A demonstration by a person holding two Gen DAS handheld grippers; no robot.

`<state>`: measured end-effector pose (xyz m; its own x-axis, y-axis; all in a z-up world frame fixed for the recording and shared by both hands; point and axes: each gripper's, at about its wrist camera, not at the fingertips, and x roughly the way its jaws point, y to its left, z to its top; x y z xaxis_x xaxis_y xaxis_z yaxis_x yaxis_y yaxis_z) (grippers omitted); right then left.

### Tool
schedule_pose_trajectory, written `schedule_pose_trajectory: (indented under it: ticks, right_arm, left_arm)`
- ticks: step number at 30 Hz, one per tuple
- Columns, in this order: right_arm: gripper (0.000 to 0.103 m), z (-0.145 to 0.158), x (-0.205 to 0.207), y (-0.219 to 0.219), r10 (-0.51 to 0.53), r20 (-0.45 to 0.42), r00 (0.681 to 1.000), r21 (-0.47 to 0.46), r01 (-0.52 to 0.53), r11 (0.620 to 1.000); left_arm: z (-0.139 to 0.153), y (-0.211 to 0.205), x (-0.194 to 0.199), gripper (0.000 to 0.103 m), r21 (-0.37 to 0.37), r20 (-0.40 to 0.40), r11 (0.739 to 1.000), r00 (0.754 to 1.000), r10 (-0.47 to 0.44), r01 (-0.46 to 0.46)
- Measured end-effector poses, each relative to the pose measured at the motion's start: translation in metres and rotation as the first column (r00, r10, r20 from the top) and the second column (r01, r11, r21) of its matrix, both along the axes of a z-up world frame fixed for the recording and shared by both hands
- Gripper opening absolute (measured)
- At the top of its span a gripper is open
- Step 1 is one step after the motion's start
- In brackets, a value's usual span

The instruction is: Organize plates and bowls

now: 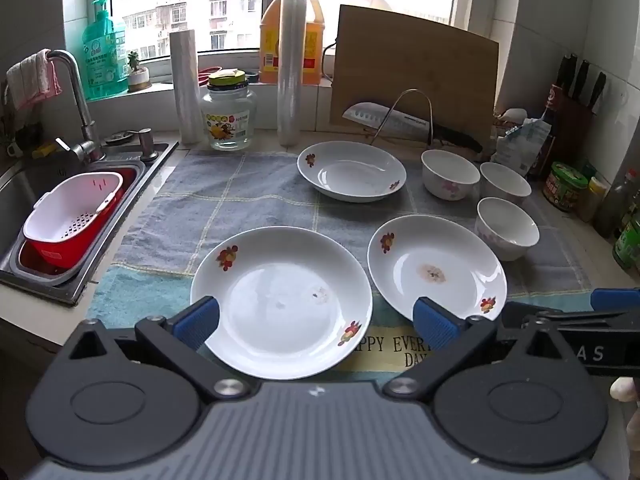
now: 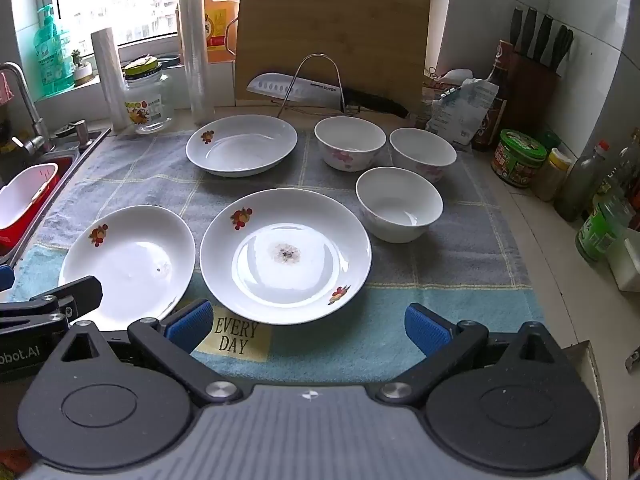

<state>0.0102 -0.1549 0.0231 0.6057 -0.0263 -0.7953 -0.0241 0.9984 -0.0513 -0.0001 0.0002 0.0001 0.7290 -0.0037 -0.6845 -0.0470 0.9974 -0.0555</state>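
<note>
Across the towel-covered kitchen surface [image 1: 248, 184], the near-left white floral china plate [image 1: 280, 300] lies directly ahead of the left claw [image 1: 316, 320], closer than the right claw [image 2: 308, 328], both spread apart and empty.

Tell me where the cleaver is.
The cleaver lies at the back of the counter, at the foot of the cutting board, through a wire rack, just behind the far plate and bowls.
</note>
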Motion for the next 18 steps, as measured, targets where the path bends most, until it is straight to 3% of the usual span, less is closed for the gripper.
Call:
schedule_pose_trajectory:
  ticks: [18]
  right_arm:
    - [0.103,0.0013,0.0015,-0.0076,-0.006,0.002,1.000,0.012,0.006,1.000]
  left_arm:
    - [-0.0004,-0.0016,-0.0011,0.102,0.000,0.000,1.000,1.000,0.004,-0.004]
